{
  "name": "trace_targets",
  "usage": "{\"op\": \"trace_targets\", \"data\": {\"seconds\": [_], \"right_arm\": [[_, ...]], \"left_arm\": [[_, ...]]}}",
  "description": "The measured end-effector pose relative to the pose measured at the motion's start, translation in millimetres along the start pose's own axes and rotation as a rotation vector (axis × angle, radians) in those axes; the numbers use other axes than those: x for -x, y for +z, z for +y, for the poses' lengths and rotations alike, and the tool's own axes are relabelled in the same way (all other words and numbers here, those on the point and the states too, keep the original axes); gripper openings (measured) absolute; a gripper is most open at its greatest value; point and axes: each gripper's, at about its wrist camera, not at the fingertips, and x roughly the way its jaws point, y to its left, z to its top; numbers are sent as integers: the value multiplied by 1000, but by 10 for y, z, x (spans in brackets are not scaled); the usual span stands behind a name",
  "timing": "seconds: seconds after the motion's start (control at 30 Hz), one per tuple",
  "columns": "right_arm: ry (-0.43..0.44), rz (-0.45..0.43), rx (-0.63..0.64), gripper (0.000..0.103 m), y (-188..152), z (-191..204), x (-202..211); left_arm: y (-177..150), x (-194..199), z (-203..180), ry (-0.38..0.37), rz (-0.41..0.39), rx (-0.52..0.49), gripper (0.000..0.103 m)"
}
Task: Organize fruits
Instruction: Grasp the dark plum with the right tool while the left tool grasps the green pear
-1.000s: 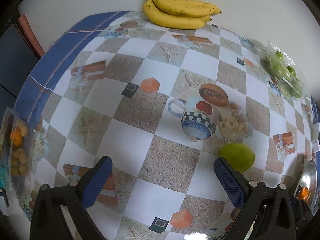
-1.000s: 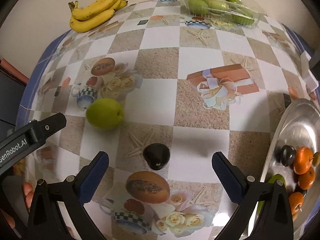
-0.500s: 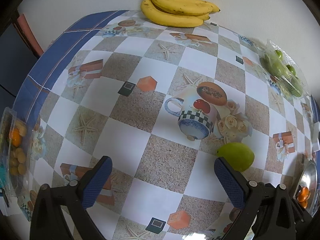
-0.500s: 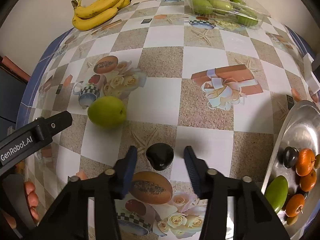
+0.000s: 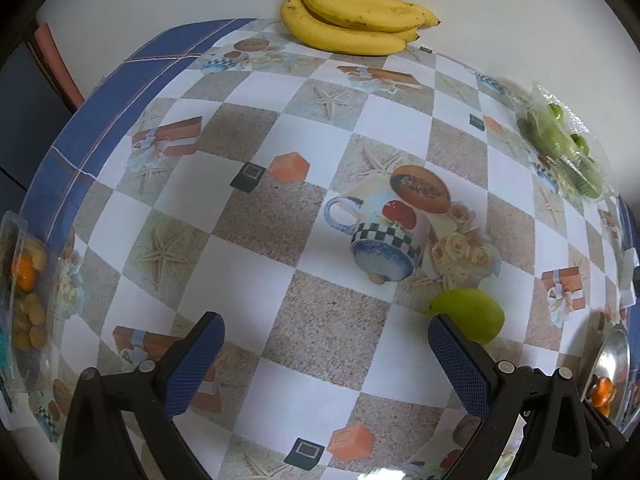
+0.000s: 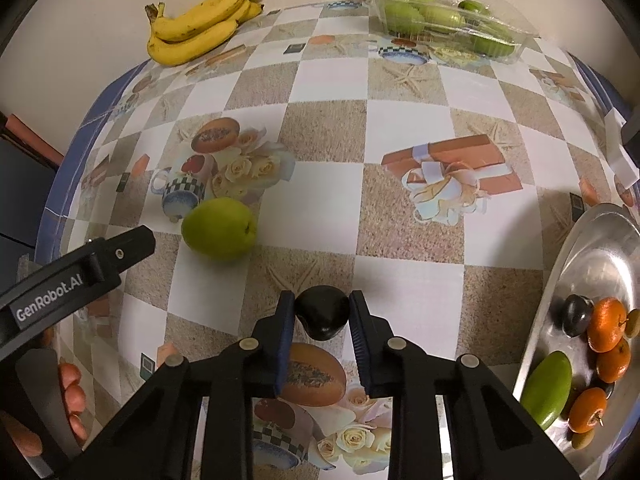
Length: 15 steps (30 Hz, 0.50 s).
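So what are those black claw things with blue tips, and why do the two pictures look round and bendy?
They are two grabbing tools, one in each of a person's hands. Each carries a wide-eyed camera looking along its fingers, which bends the picture. One picture comes from the left gripper, whose jaws are wide open over the tablecloth. The other comes from the right gripper, squeezed onto a small dark fruit. Lying around are a green fruit, bananas, a clear box of green fruits and a metal tray with oranges. The cups and roses are only printed on the cloth.
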Motion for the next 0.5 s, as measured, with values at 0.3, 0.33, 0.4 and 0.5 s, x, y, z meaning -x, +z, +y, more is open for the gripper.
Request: {"op": "trace_targets", "data": {"seconds": [0.3,0.33,0.4,0.5], "right_arm": [[2,-37,-61,28,44,-239,167],[4,-40,-66,28,44,-254,181],[11,-48,-80,28,54,-306,214],[17,-54,-92,28,55,-353,247]], "left_arm": [[51,67,-203,-108,-55,-51,103],[51,75,-247,-116,-58,-64,103],[48,80,-338,-105,-61,-90,103],[38,71,-463,-104,-61,-130,102]]}}
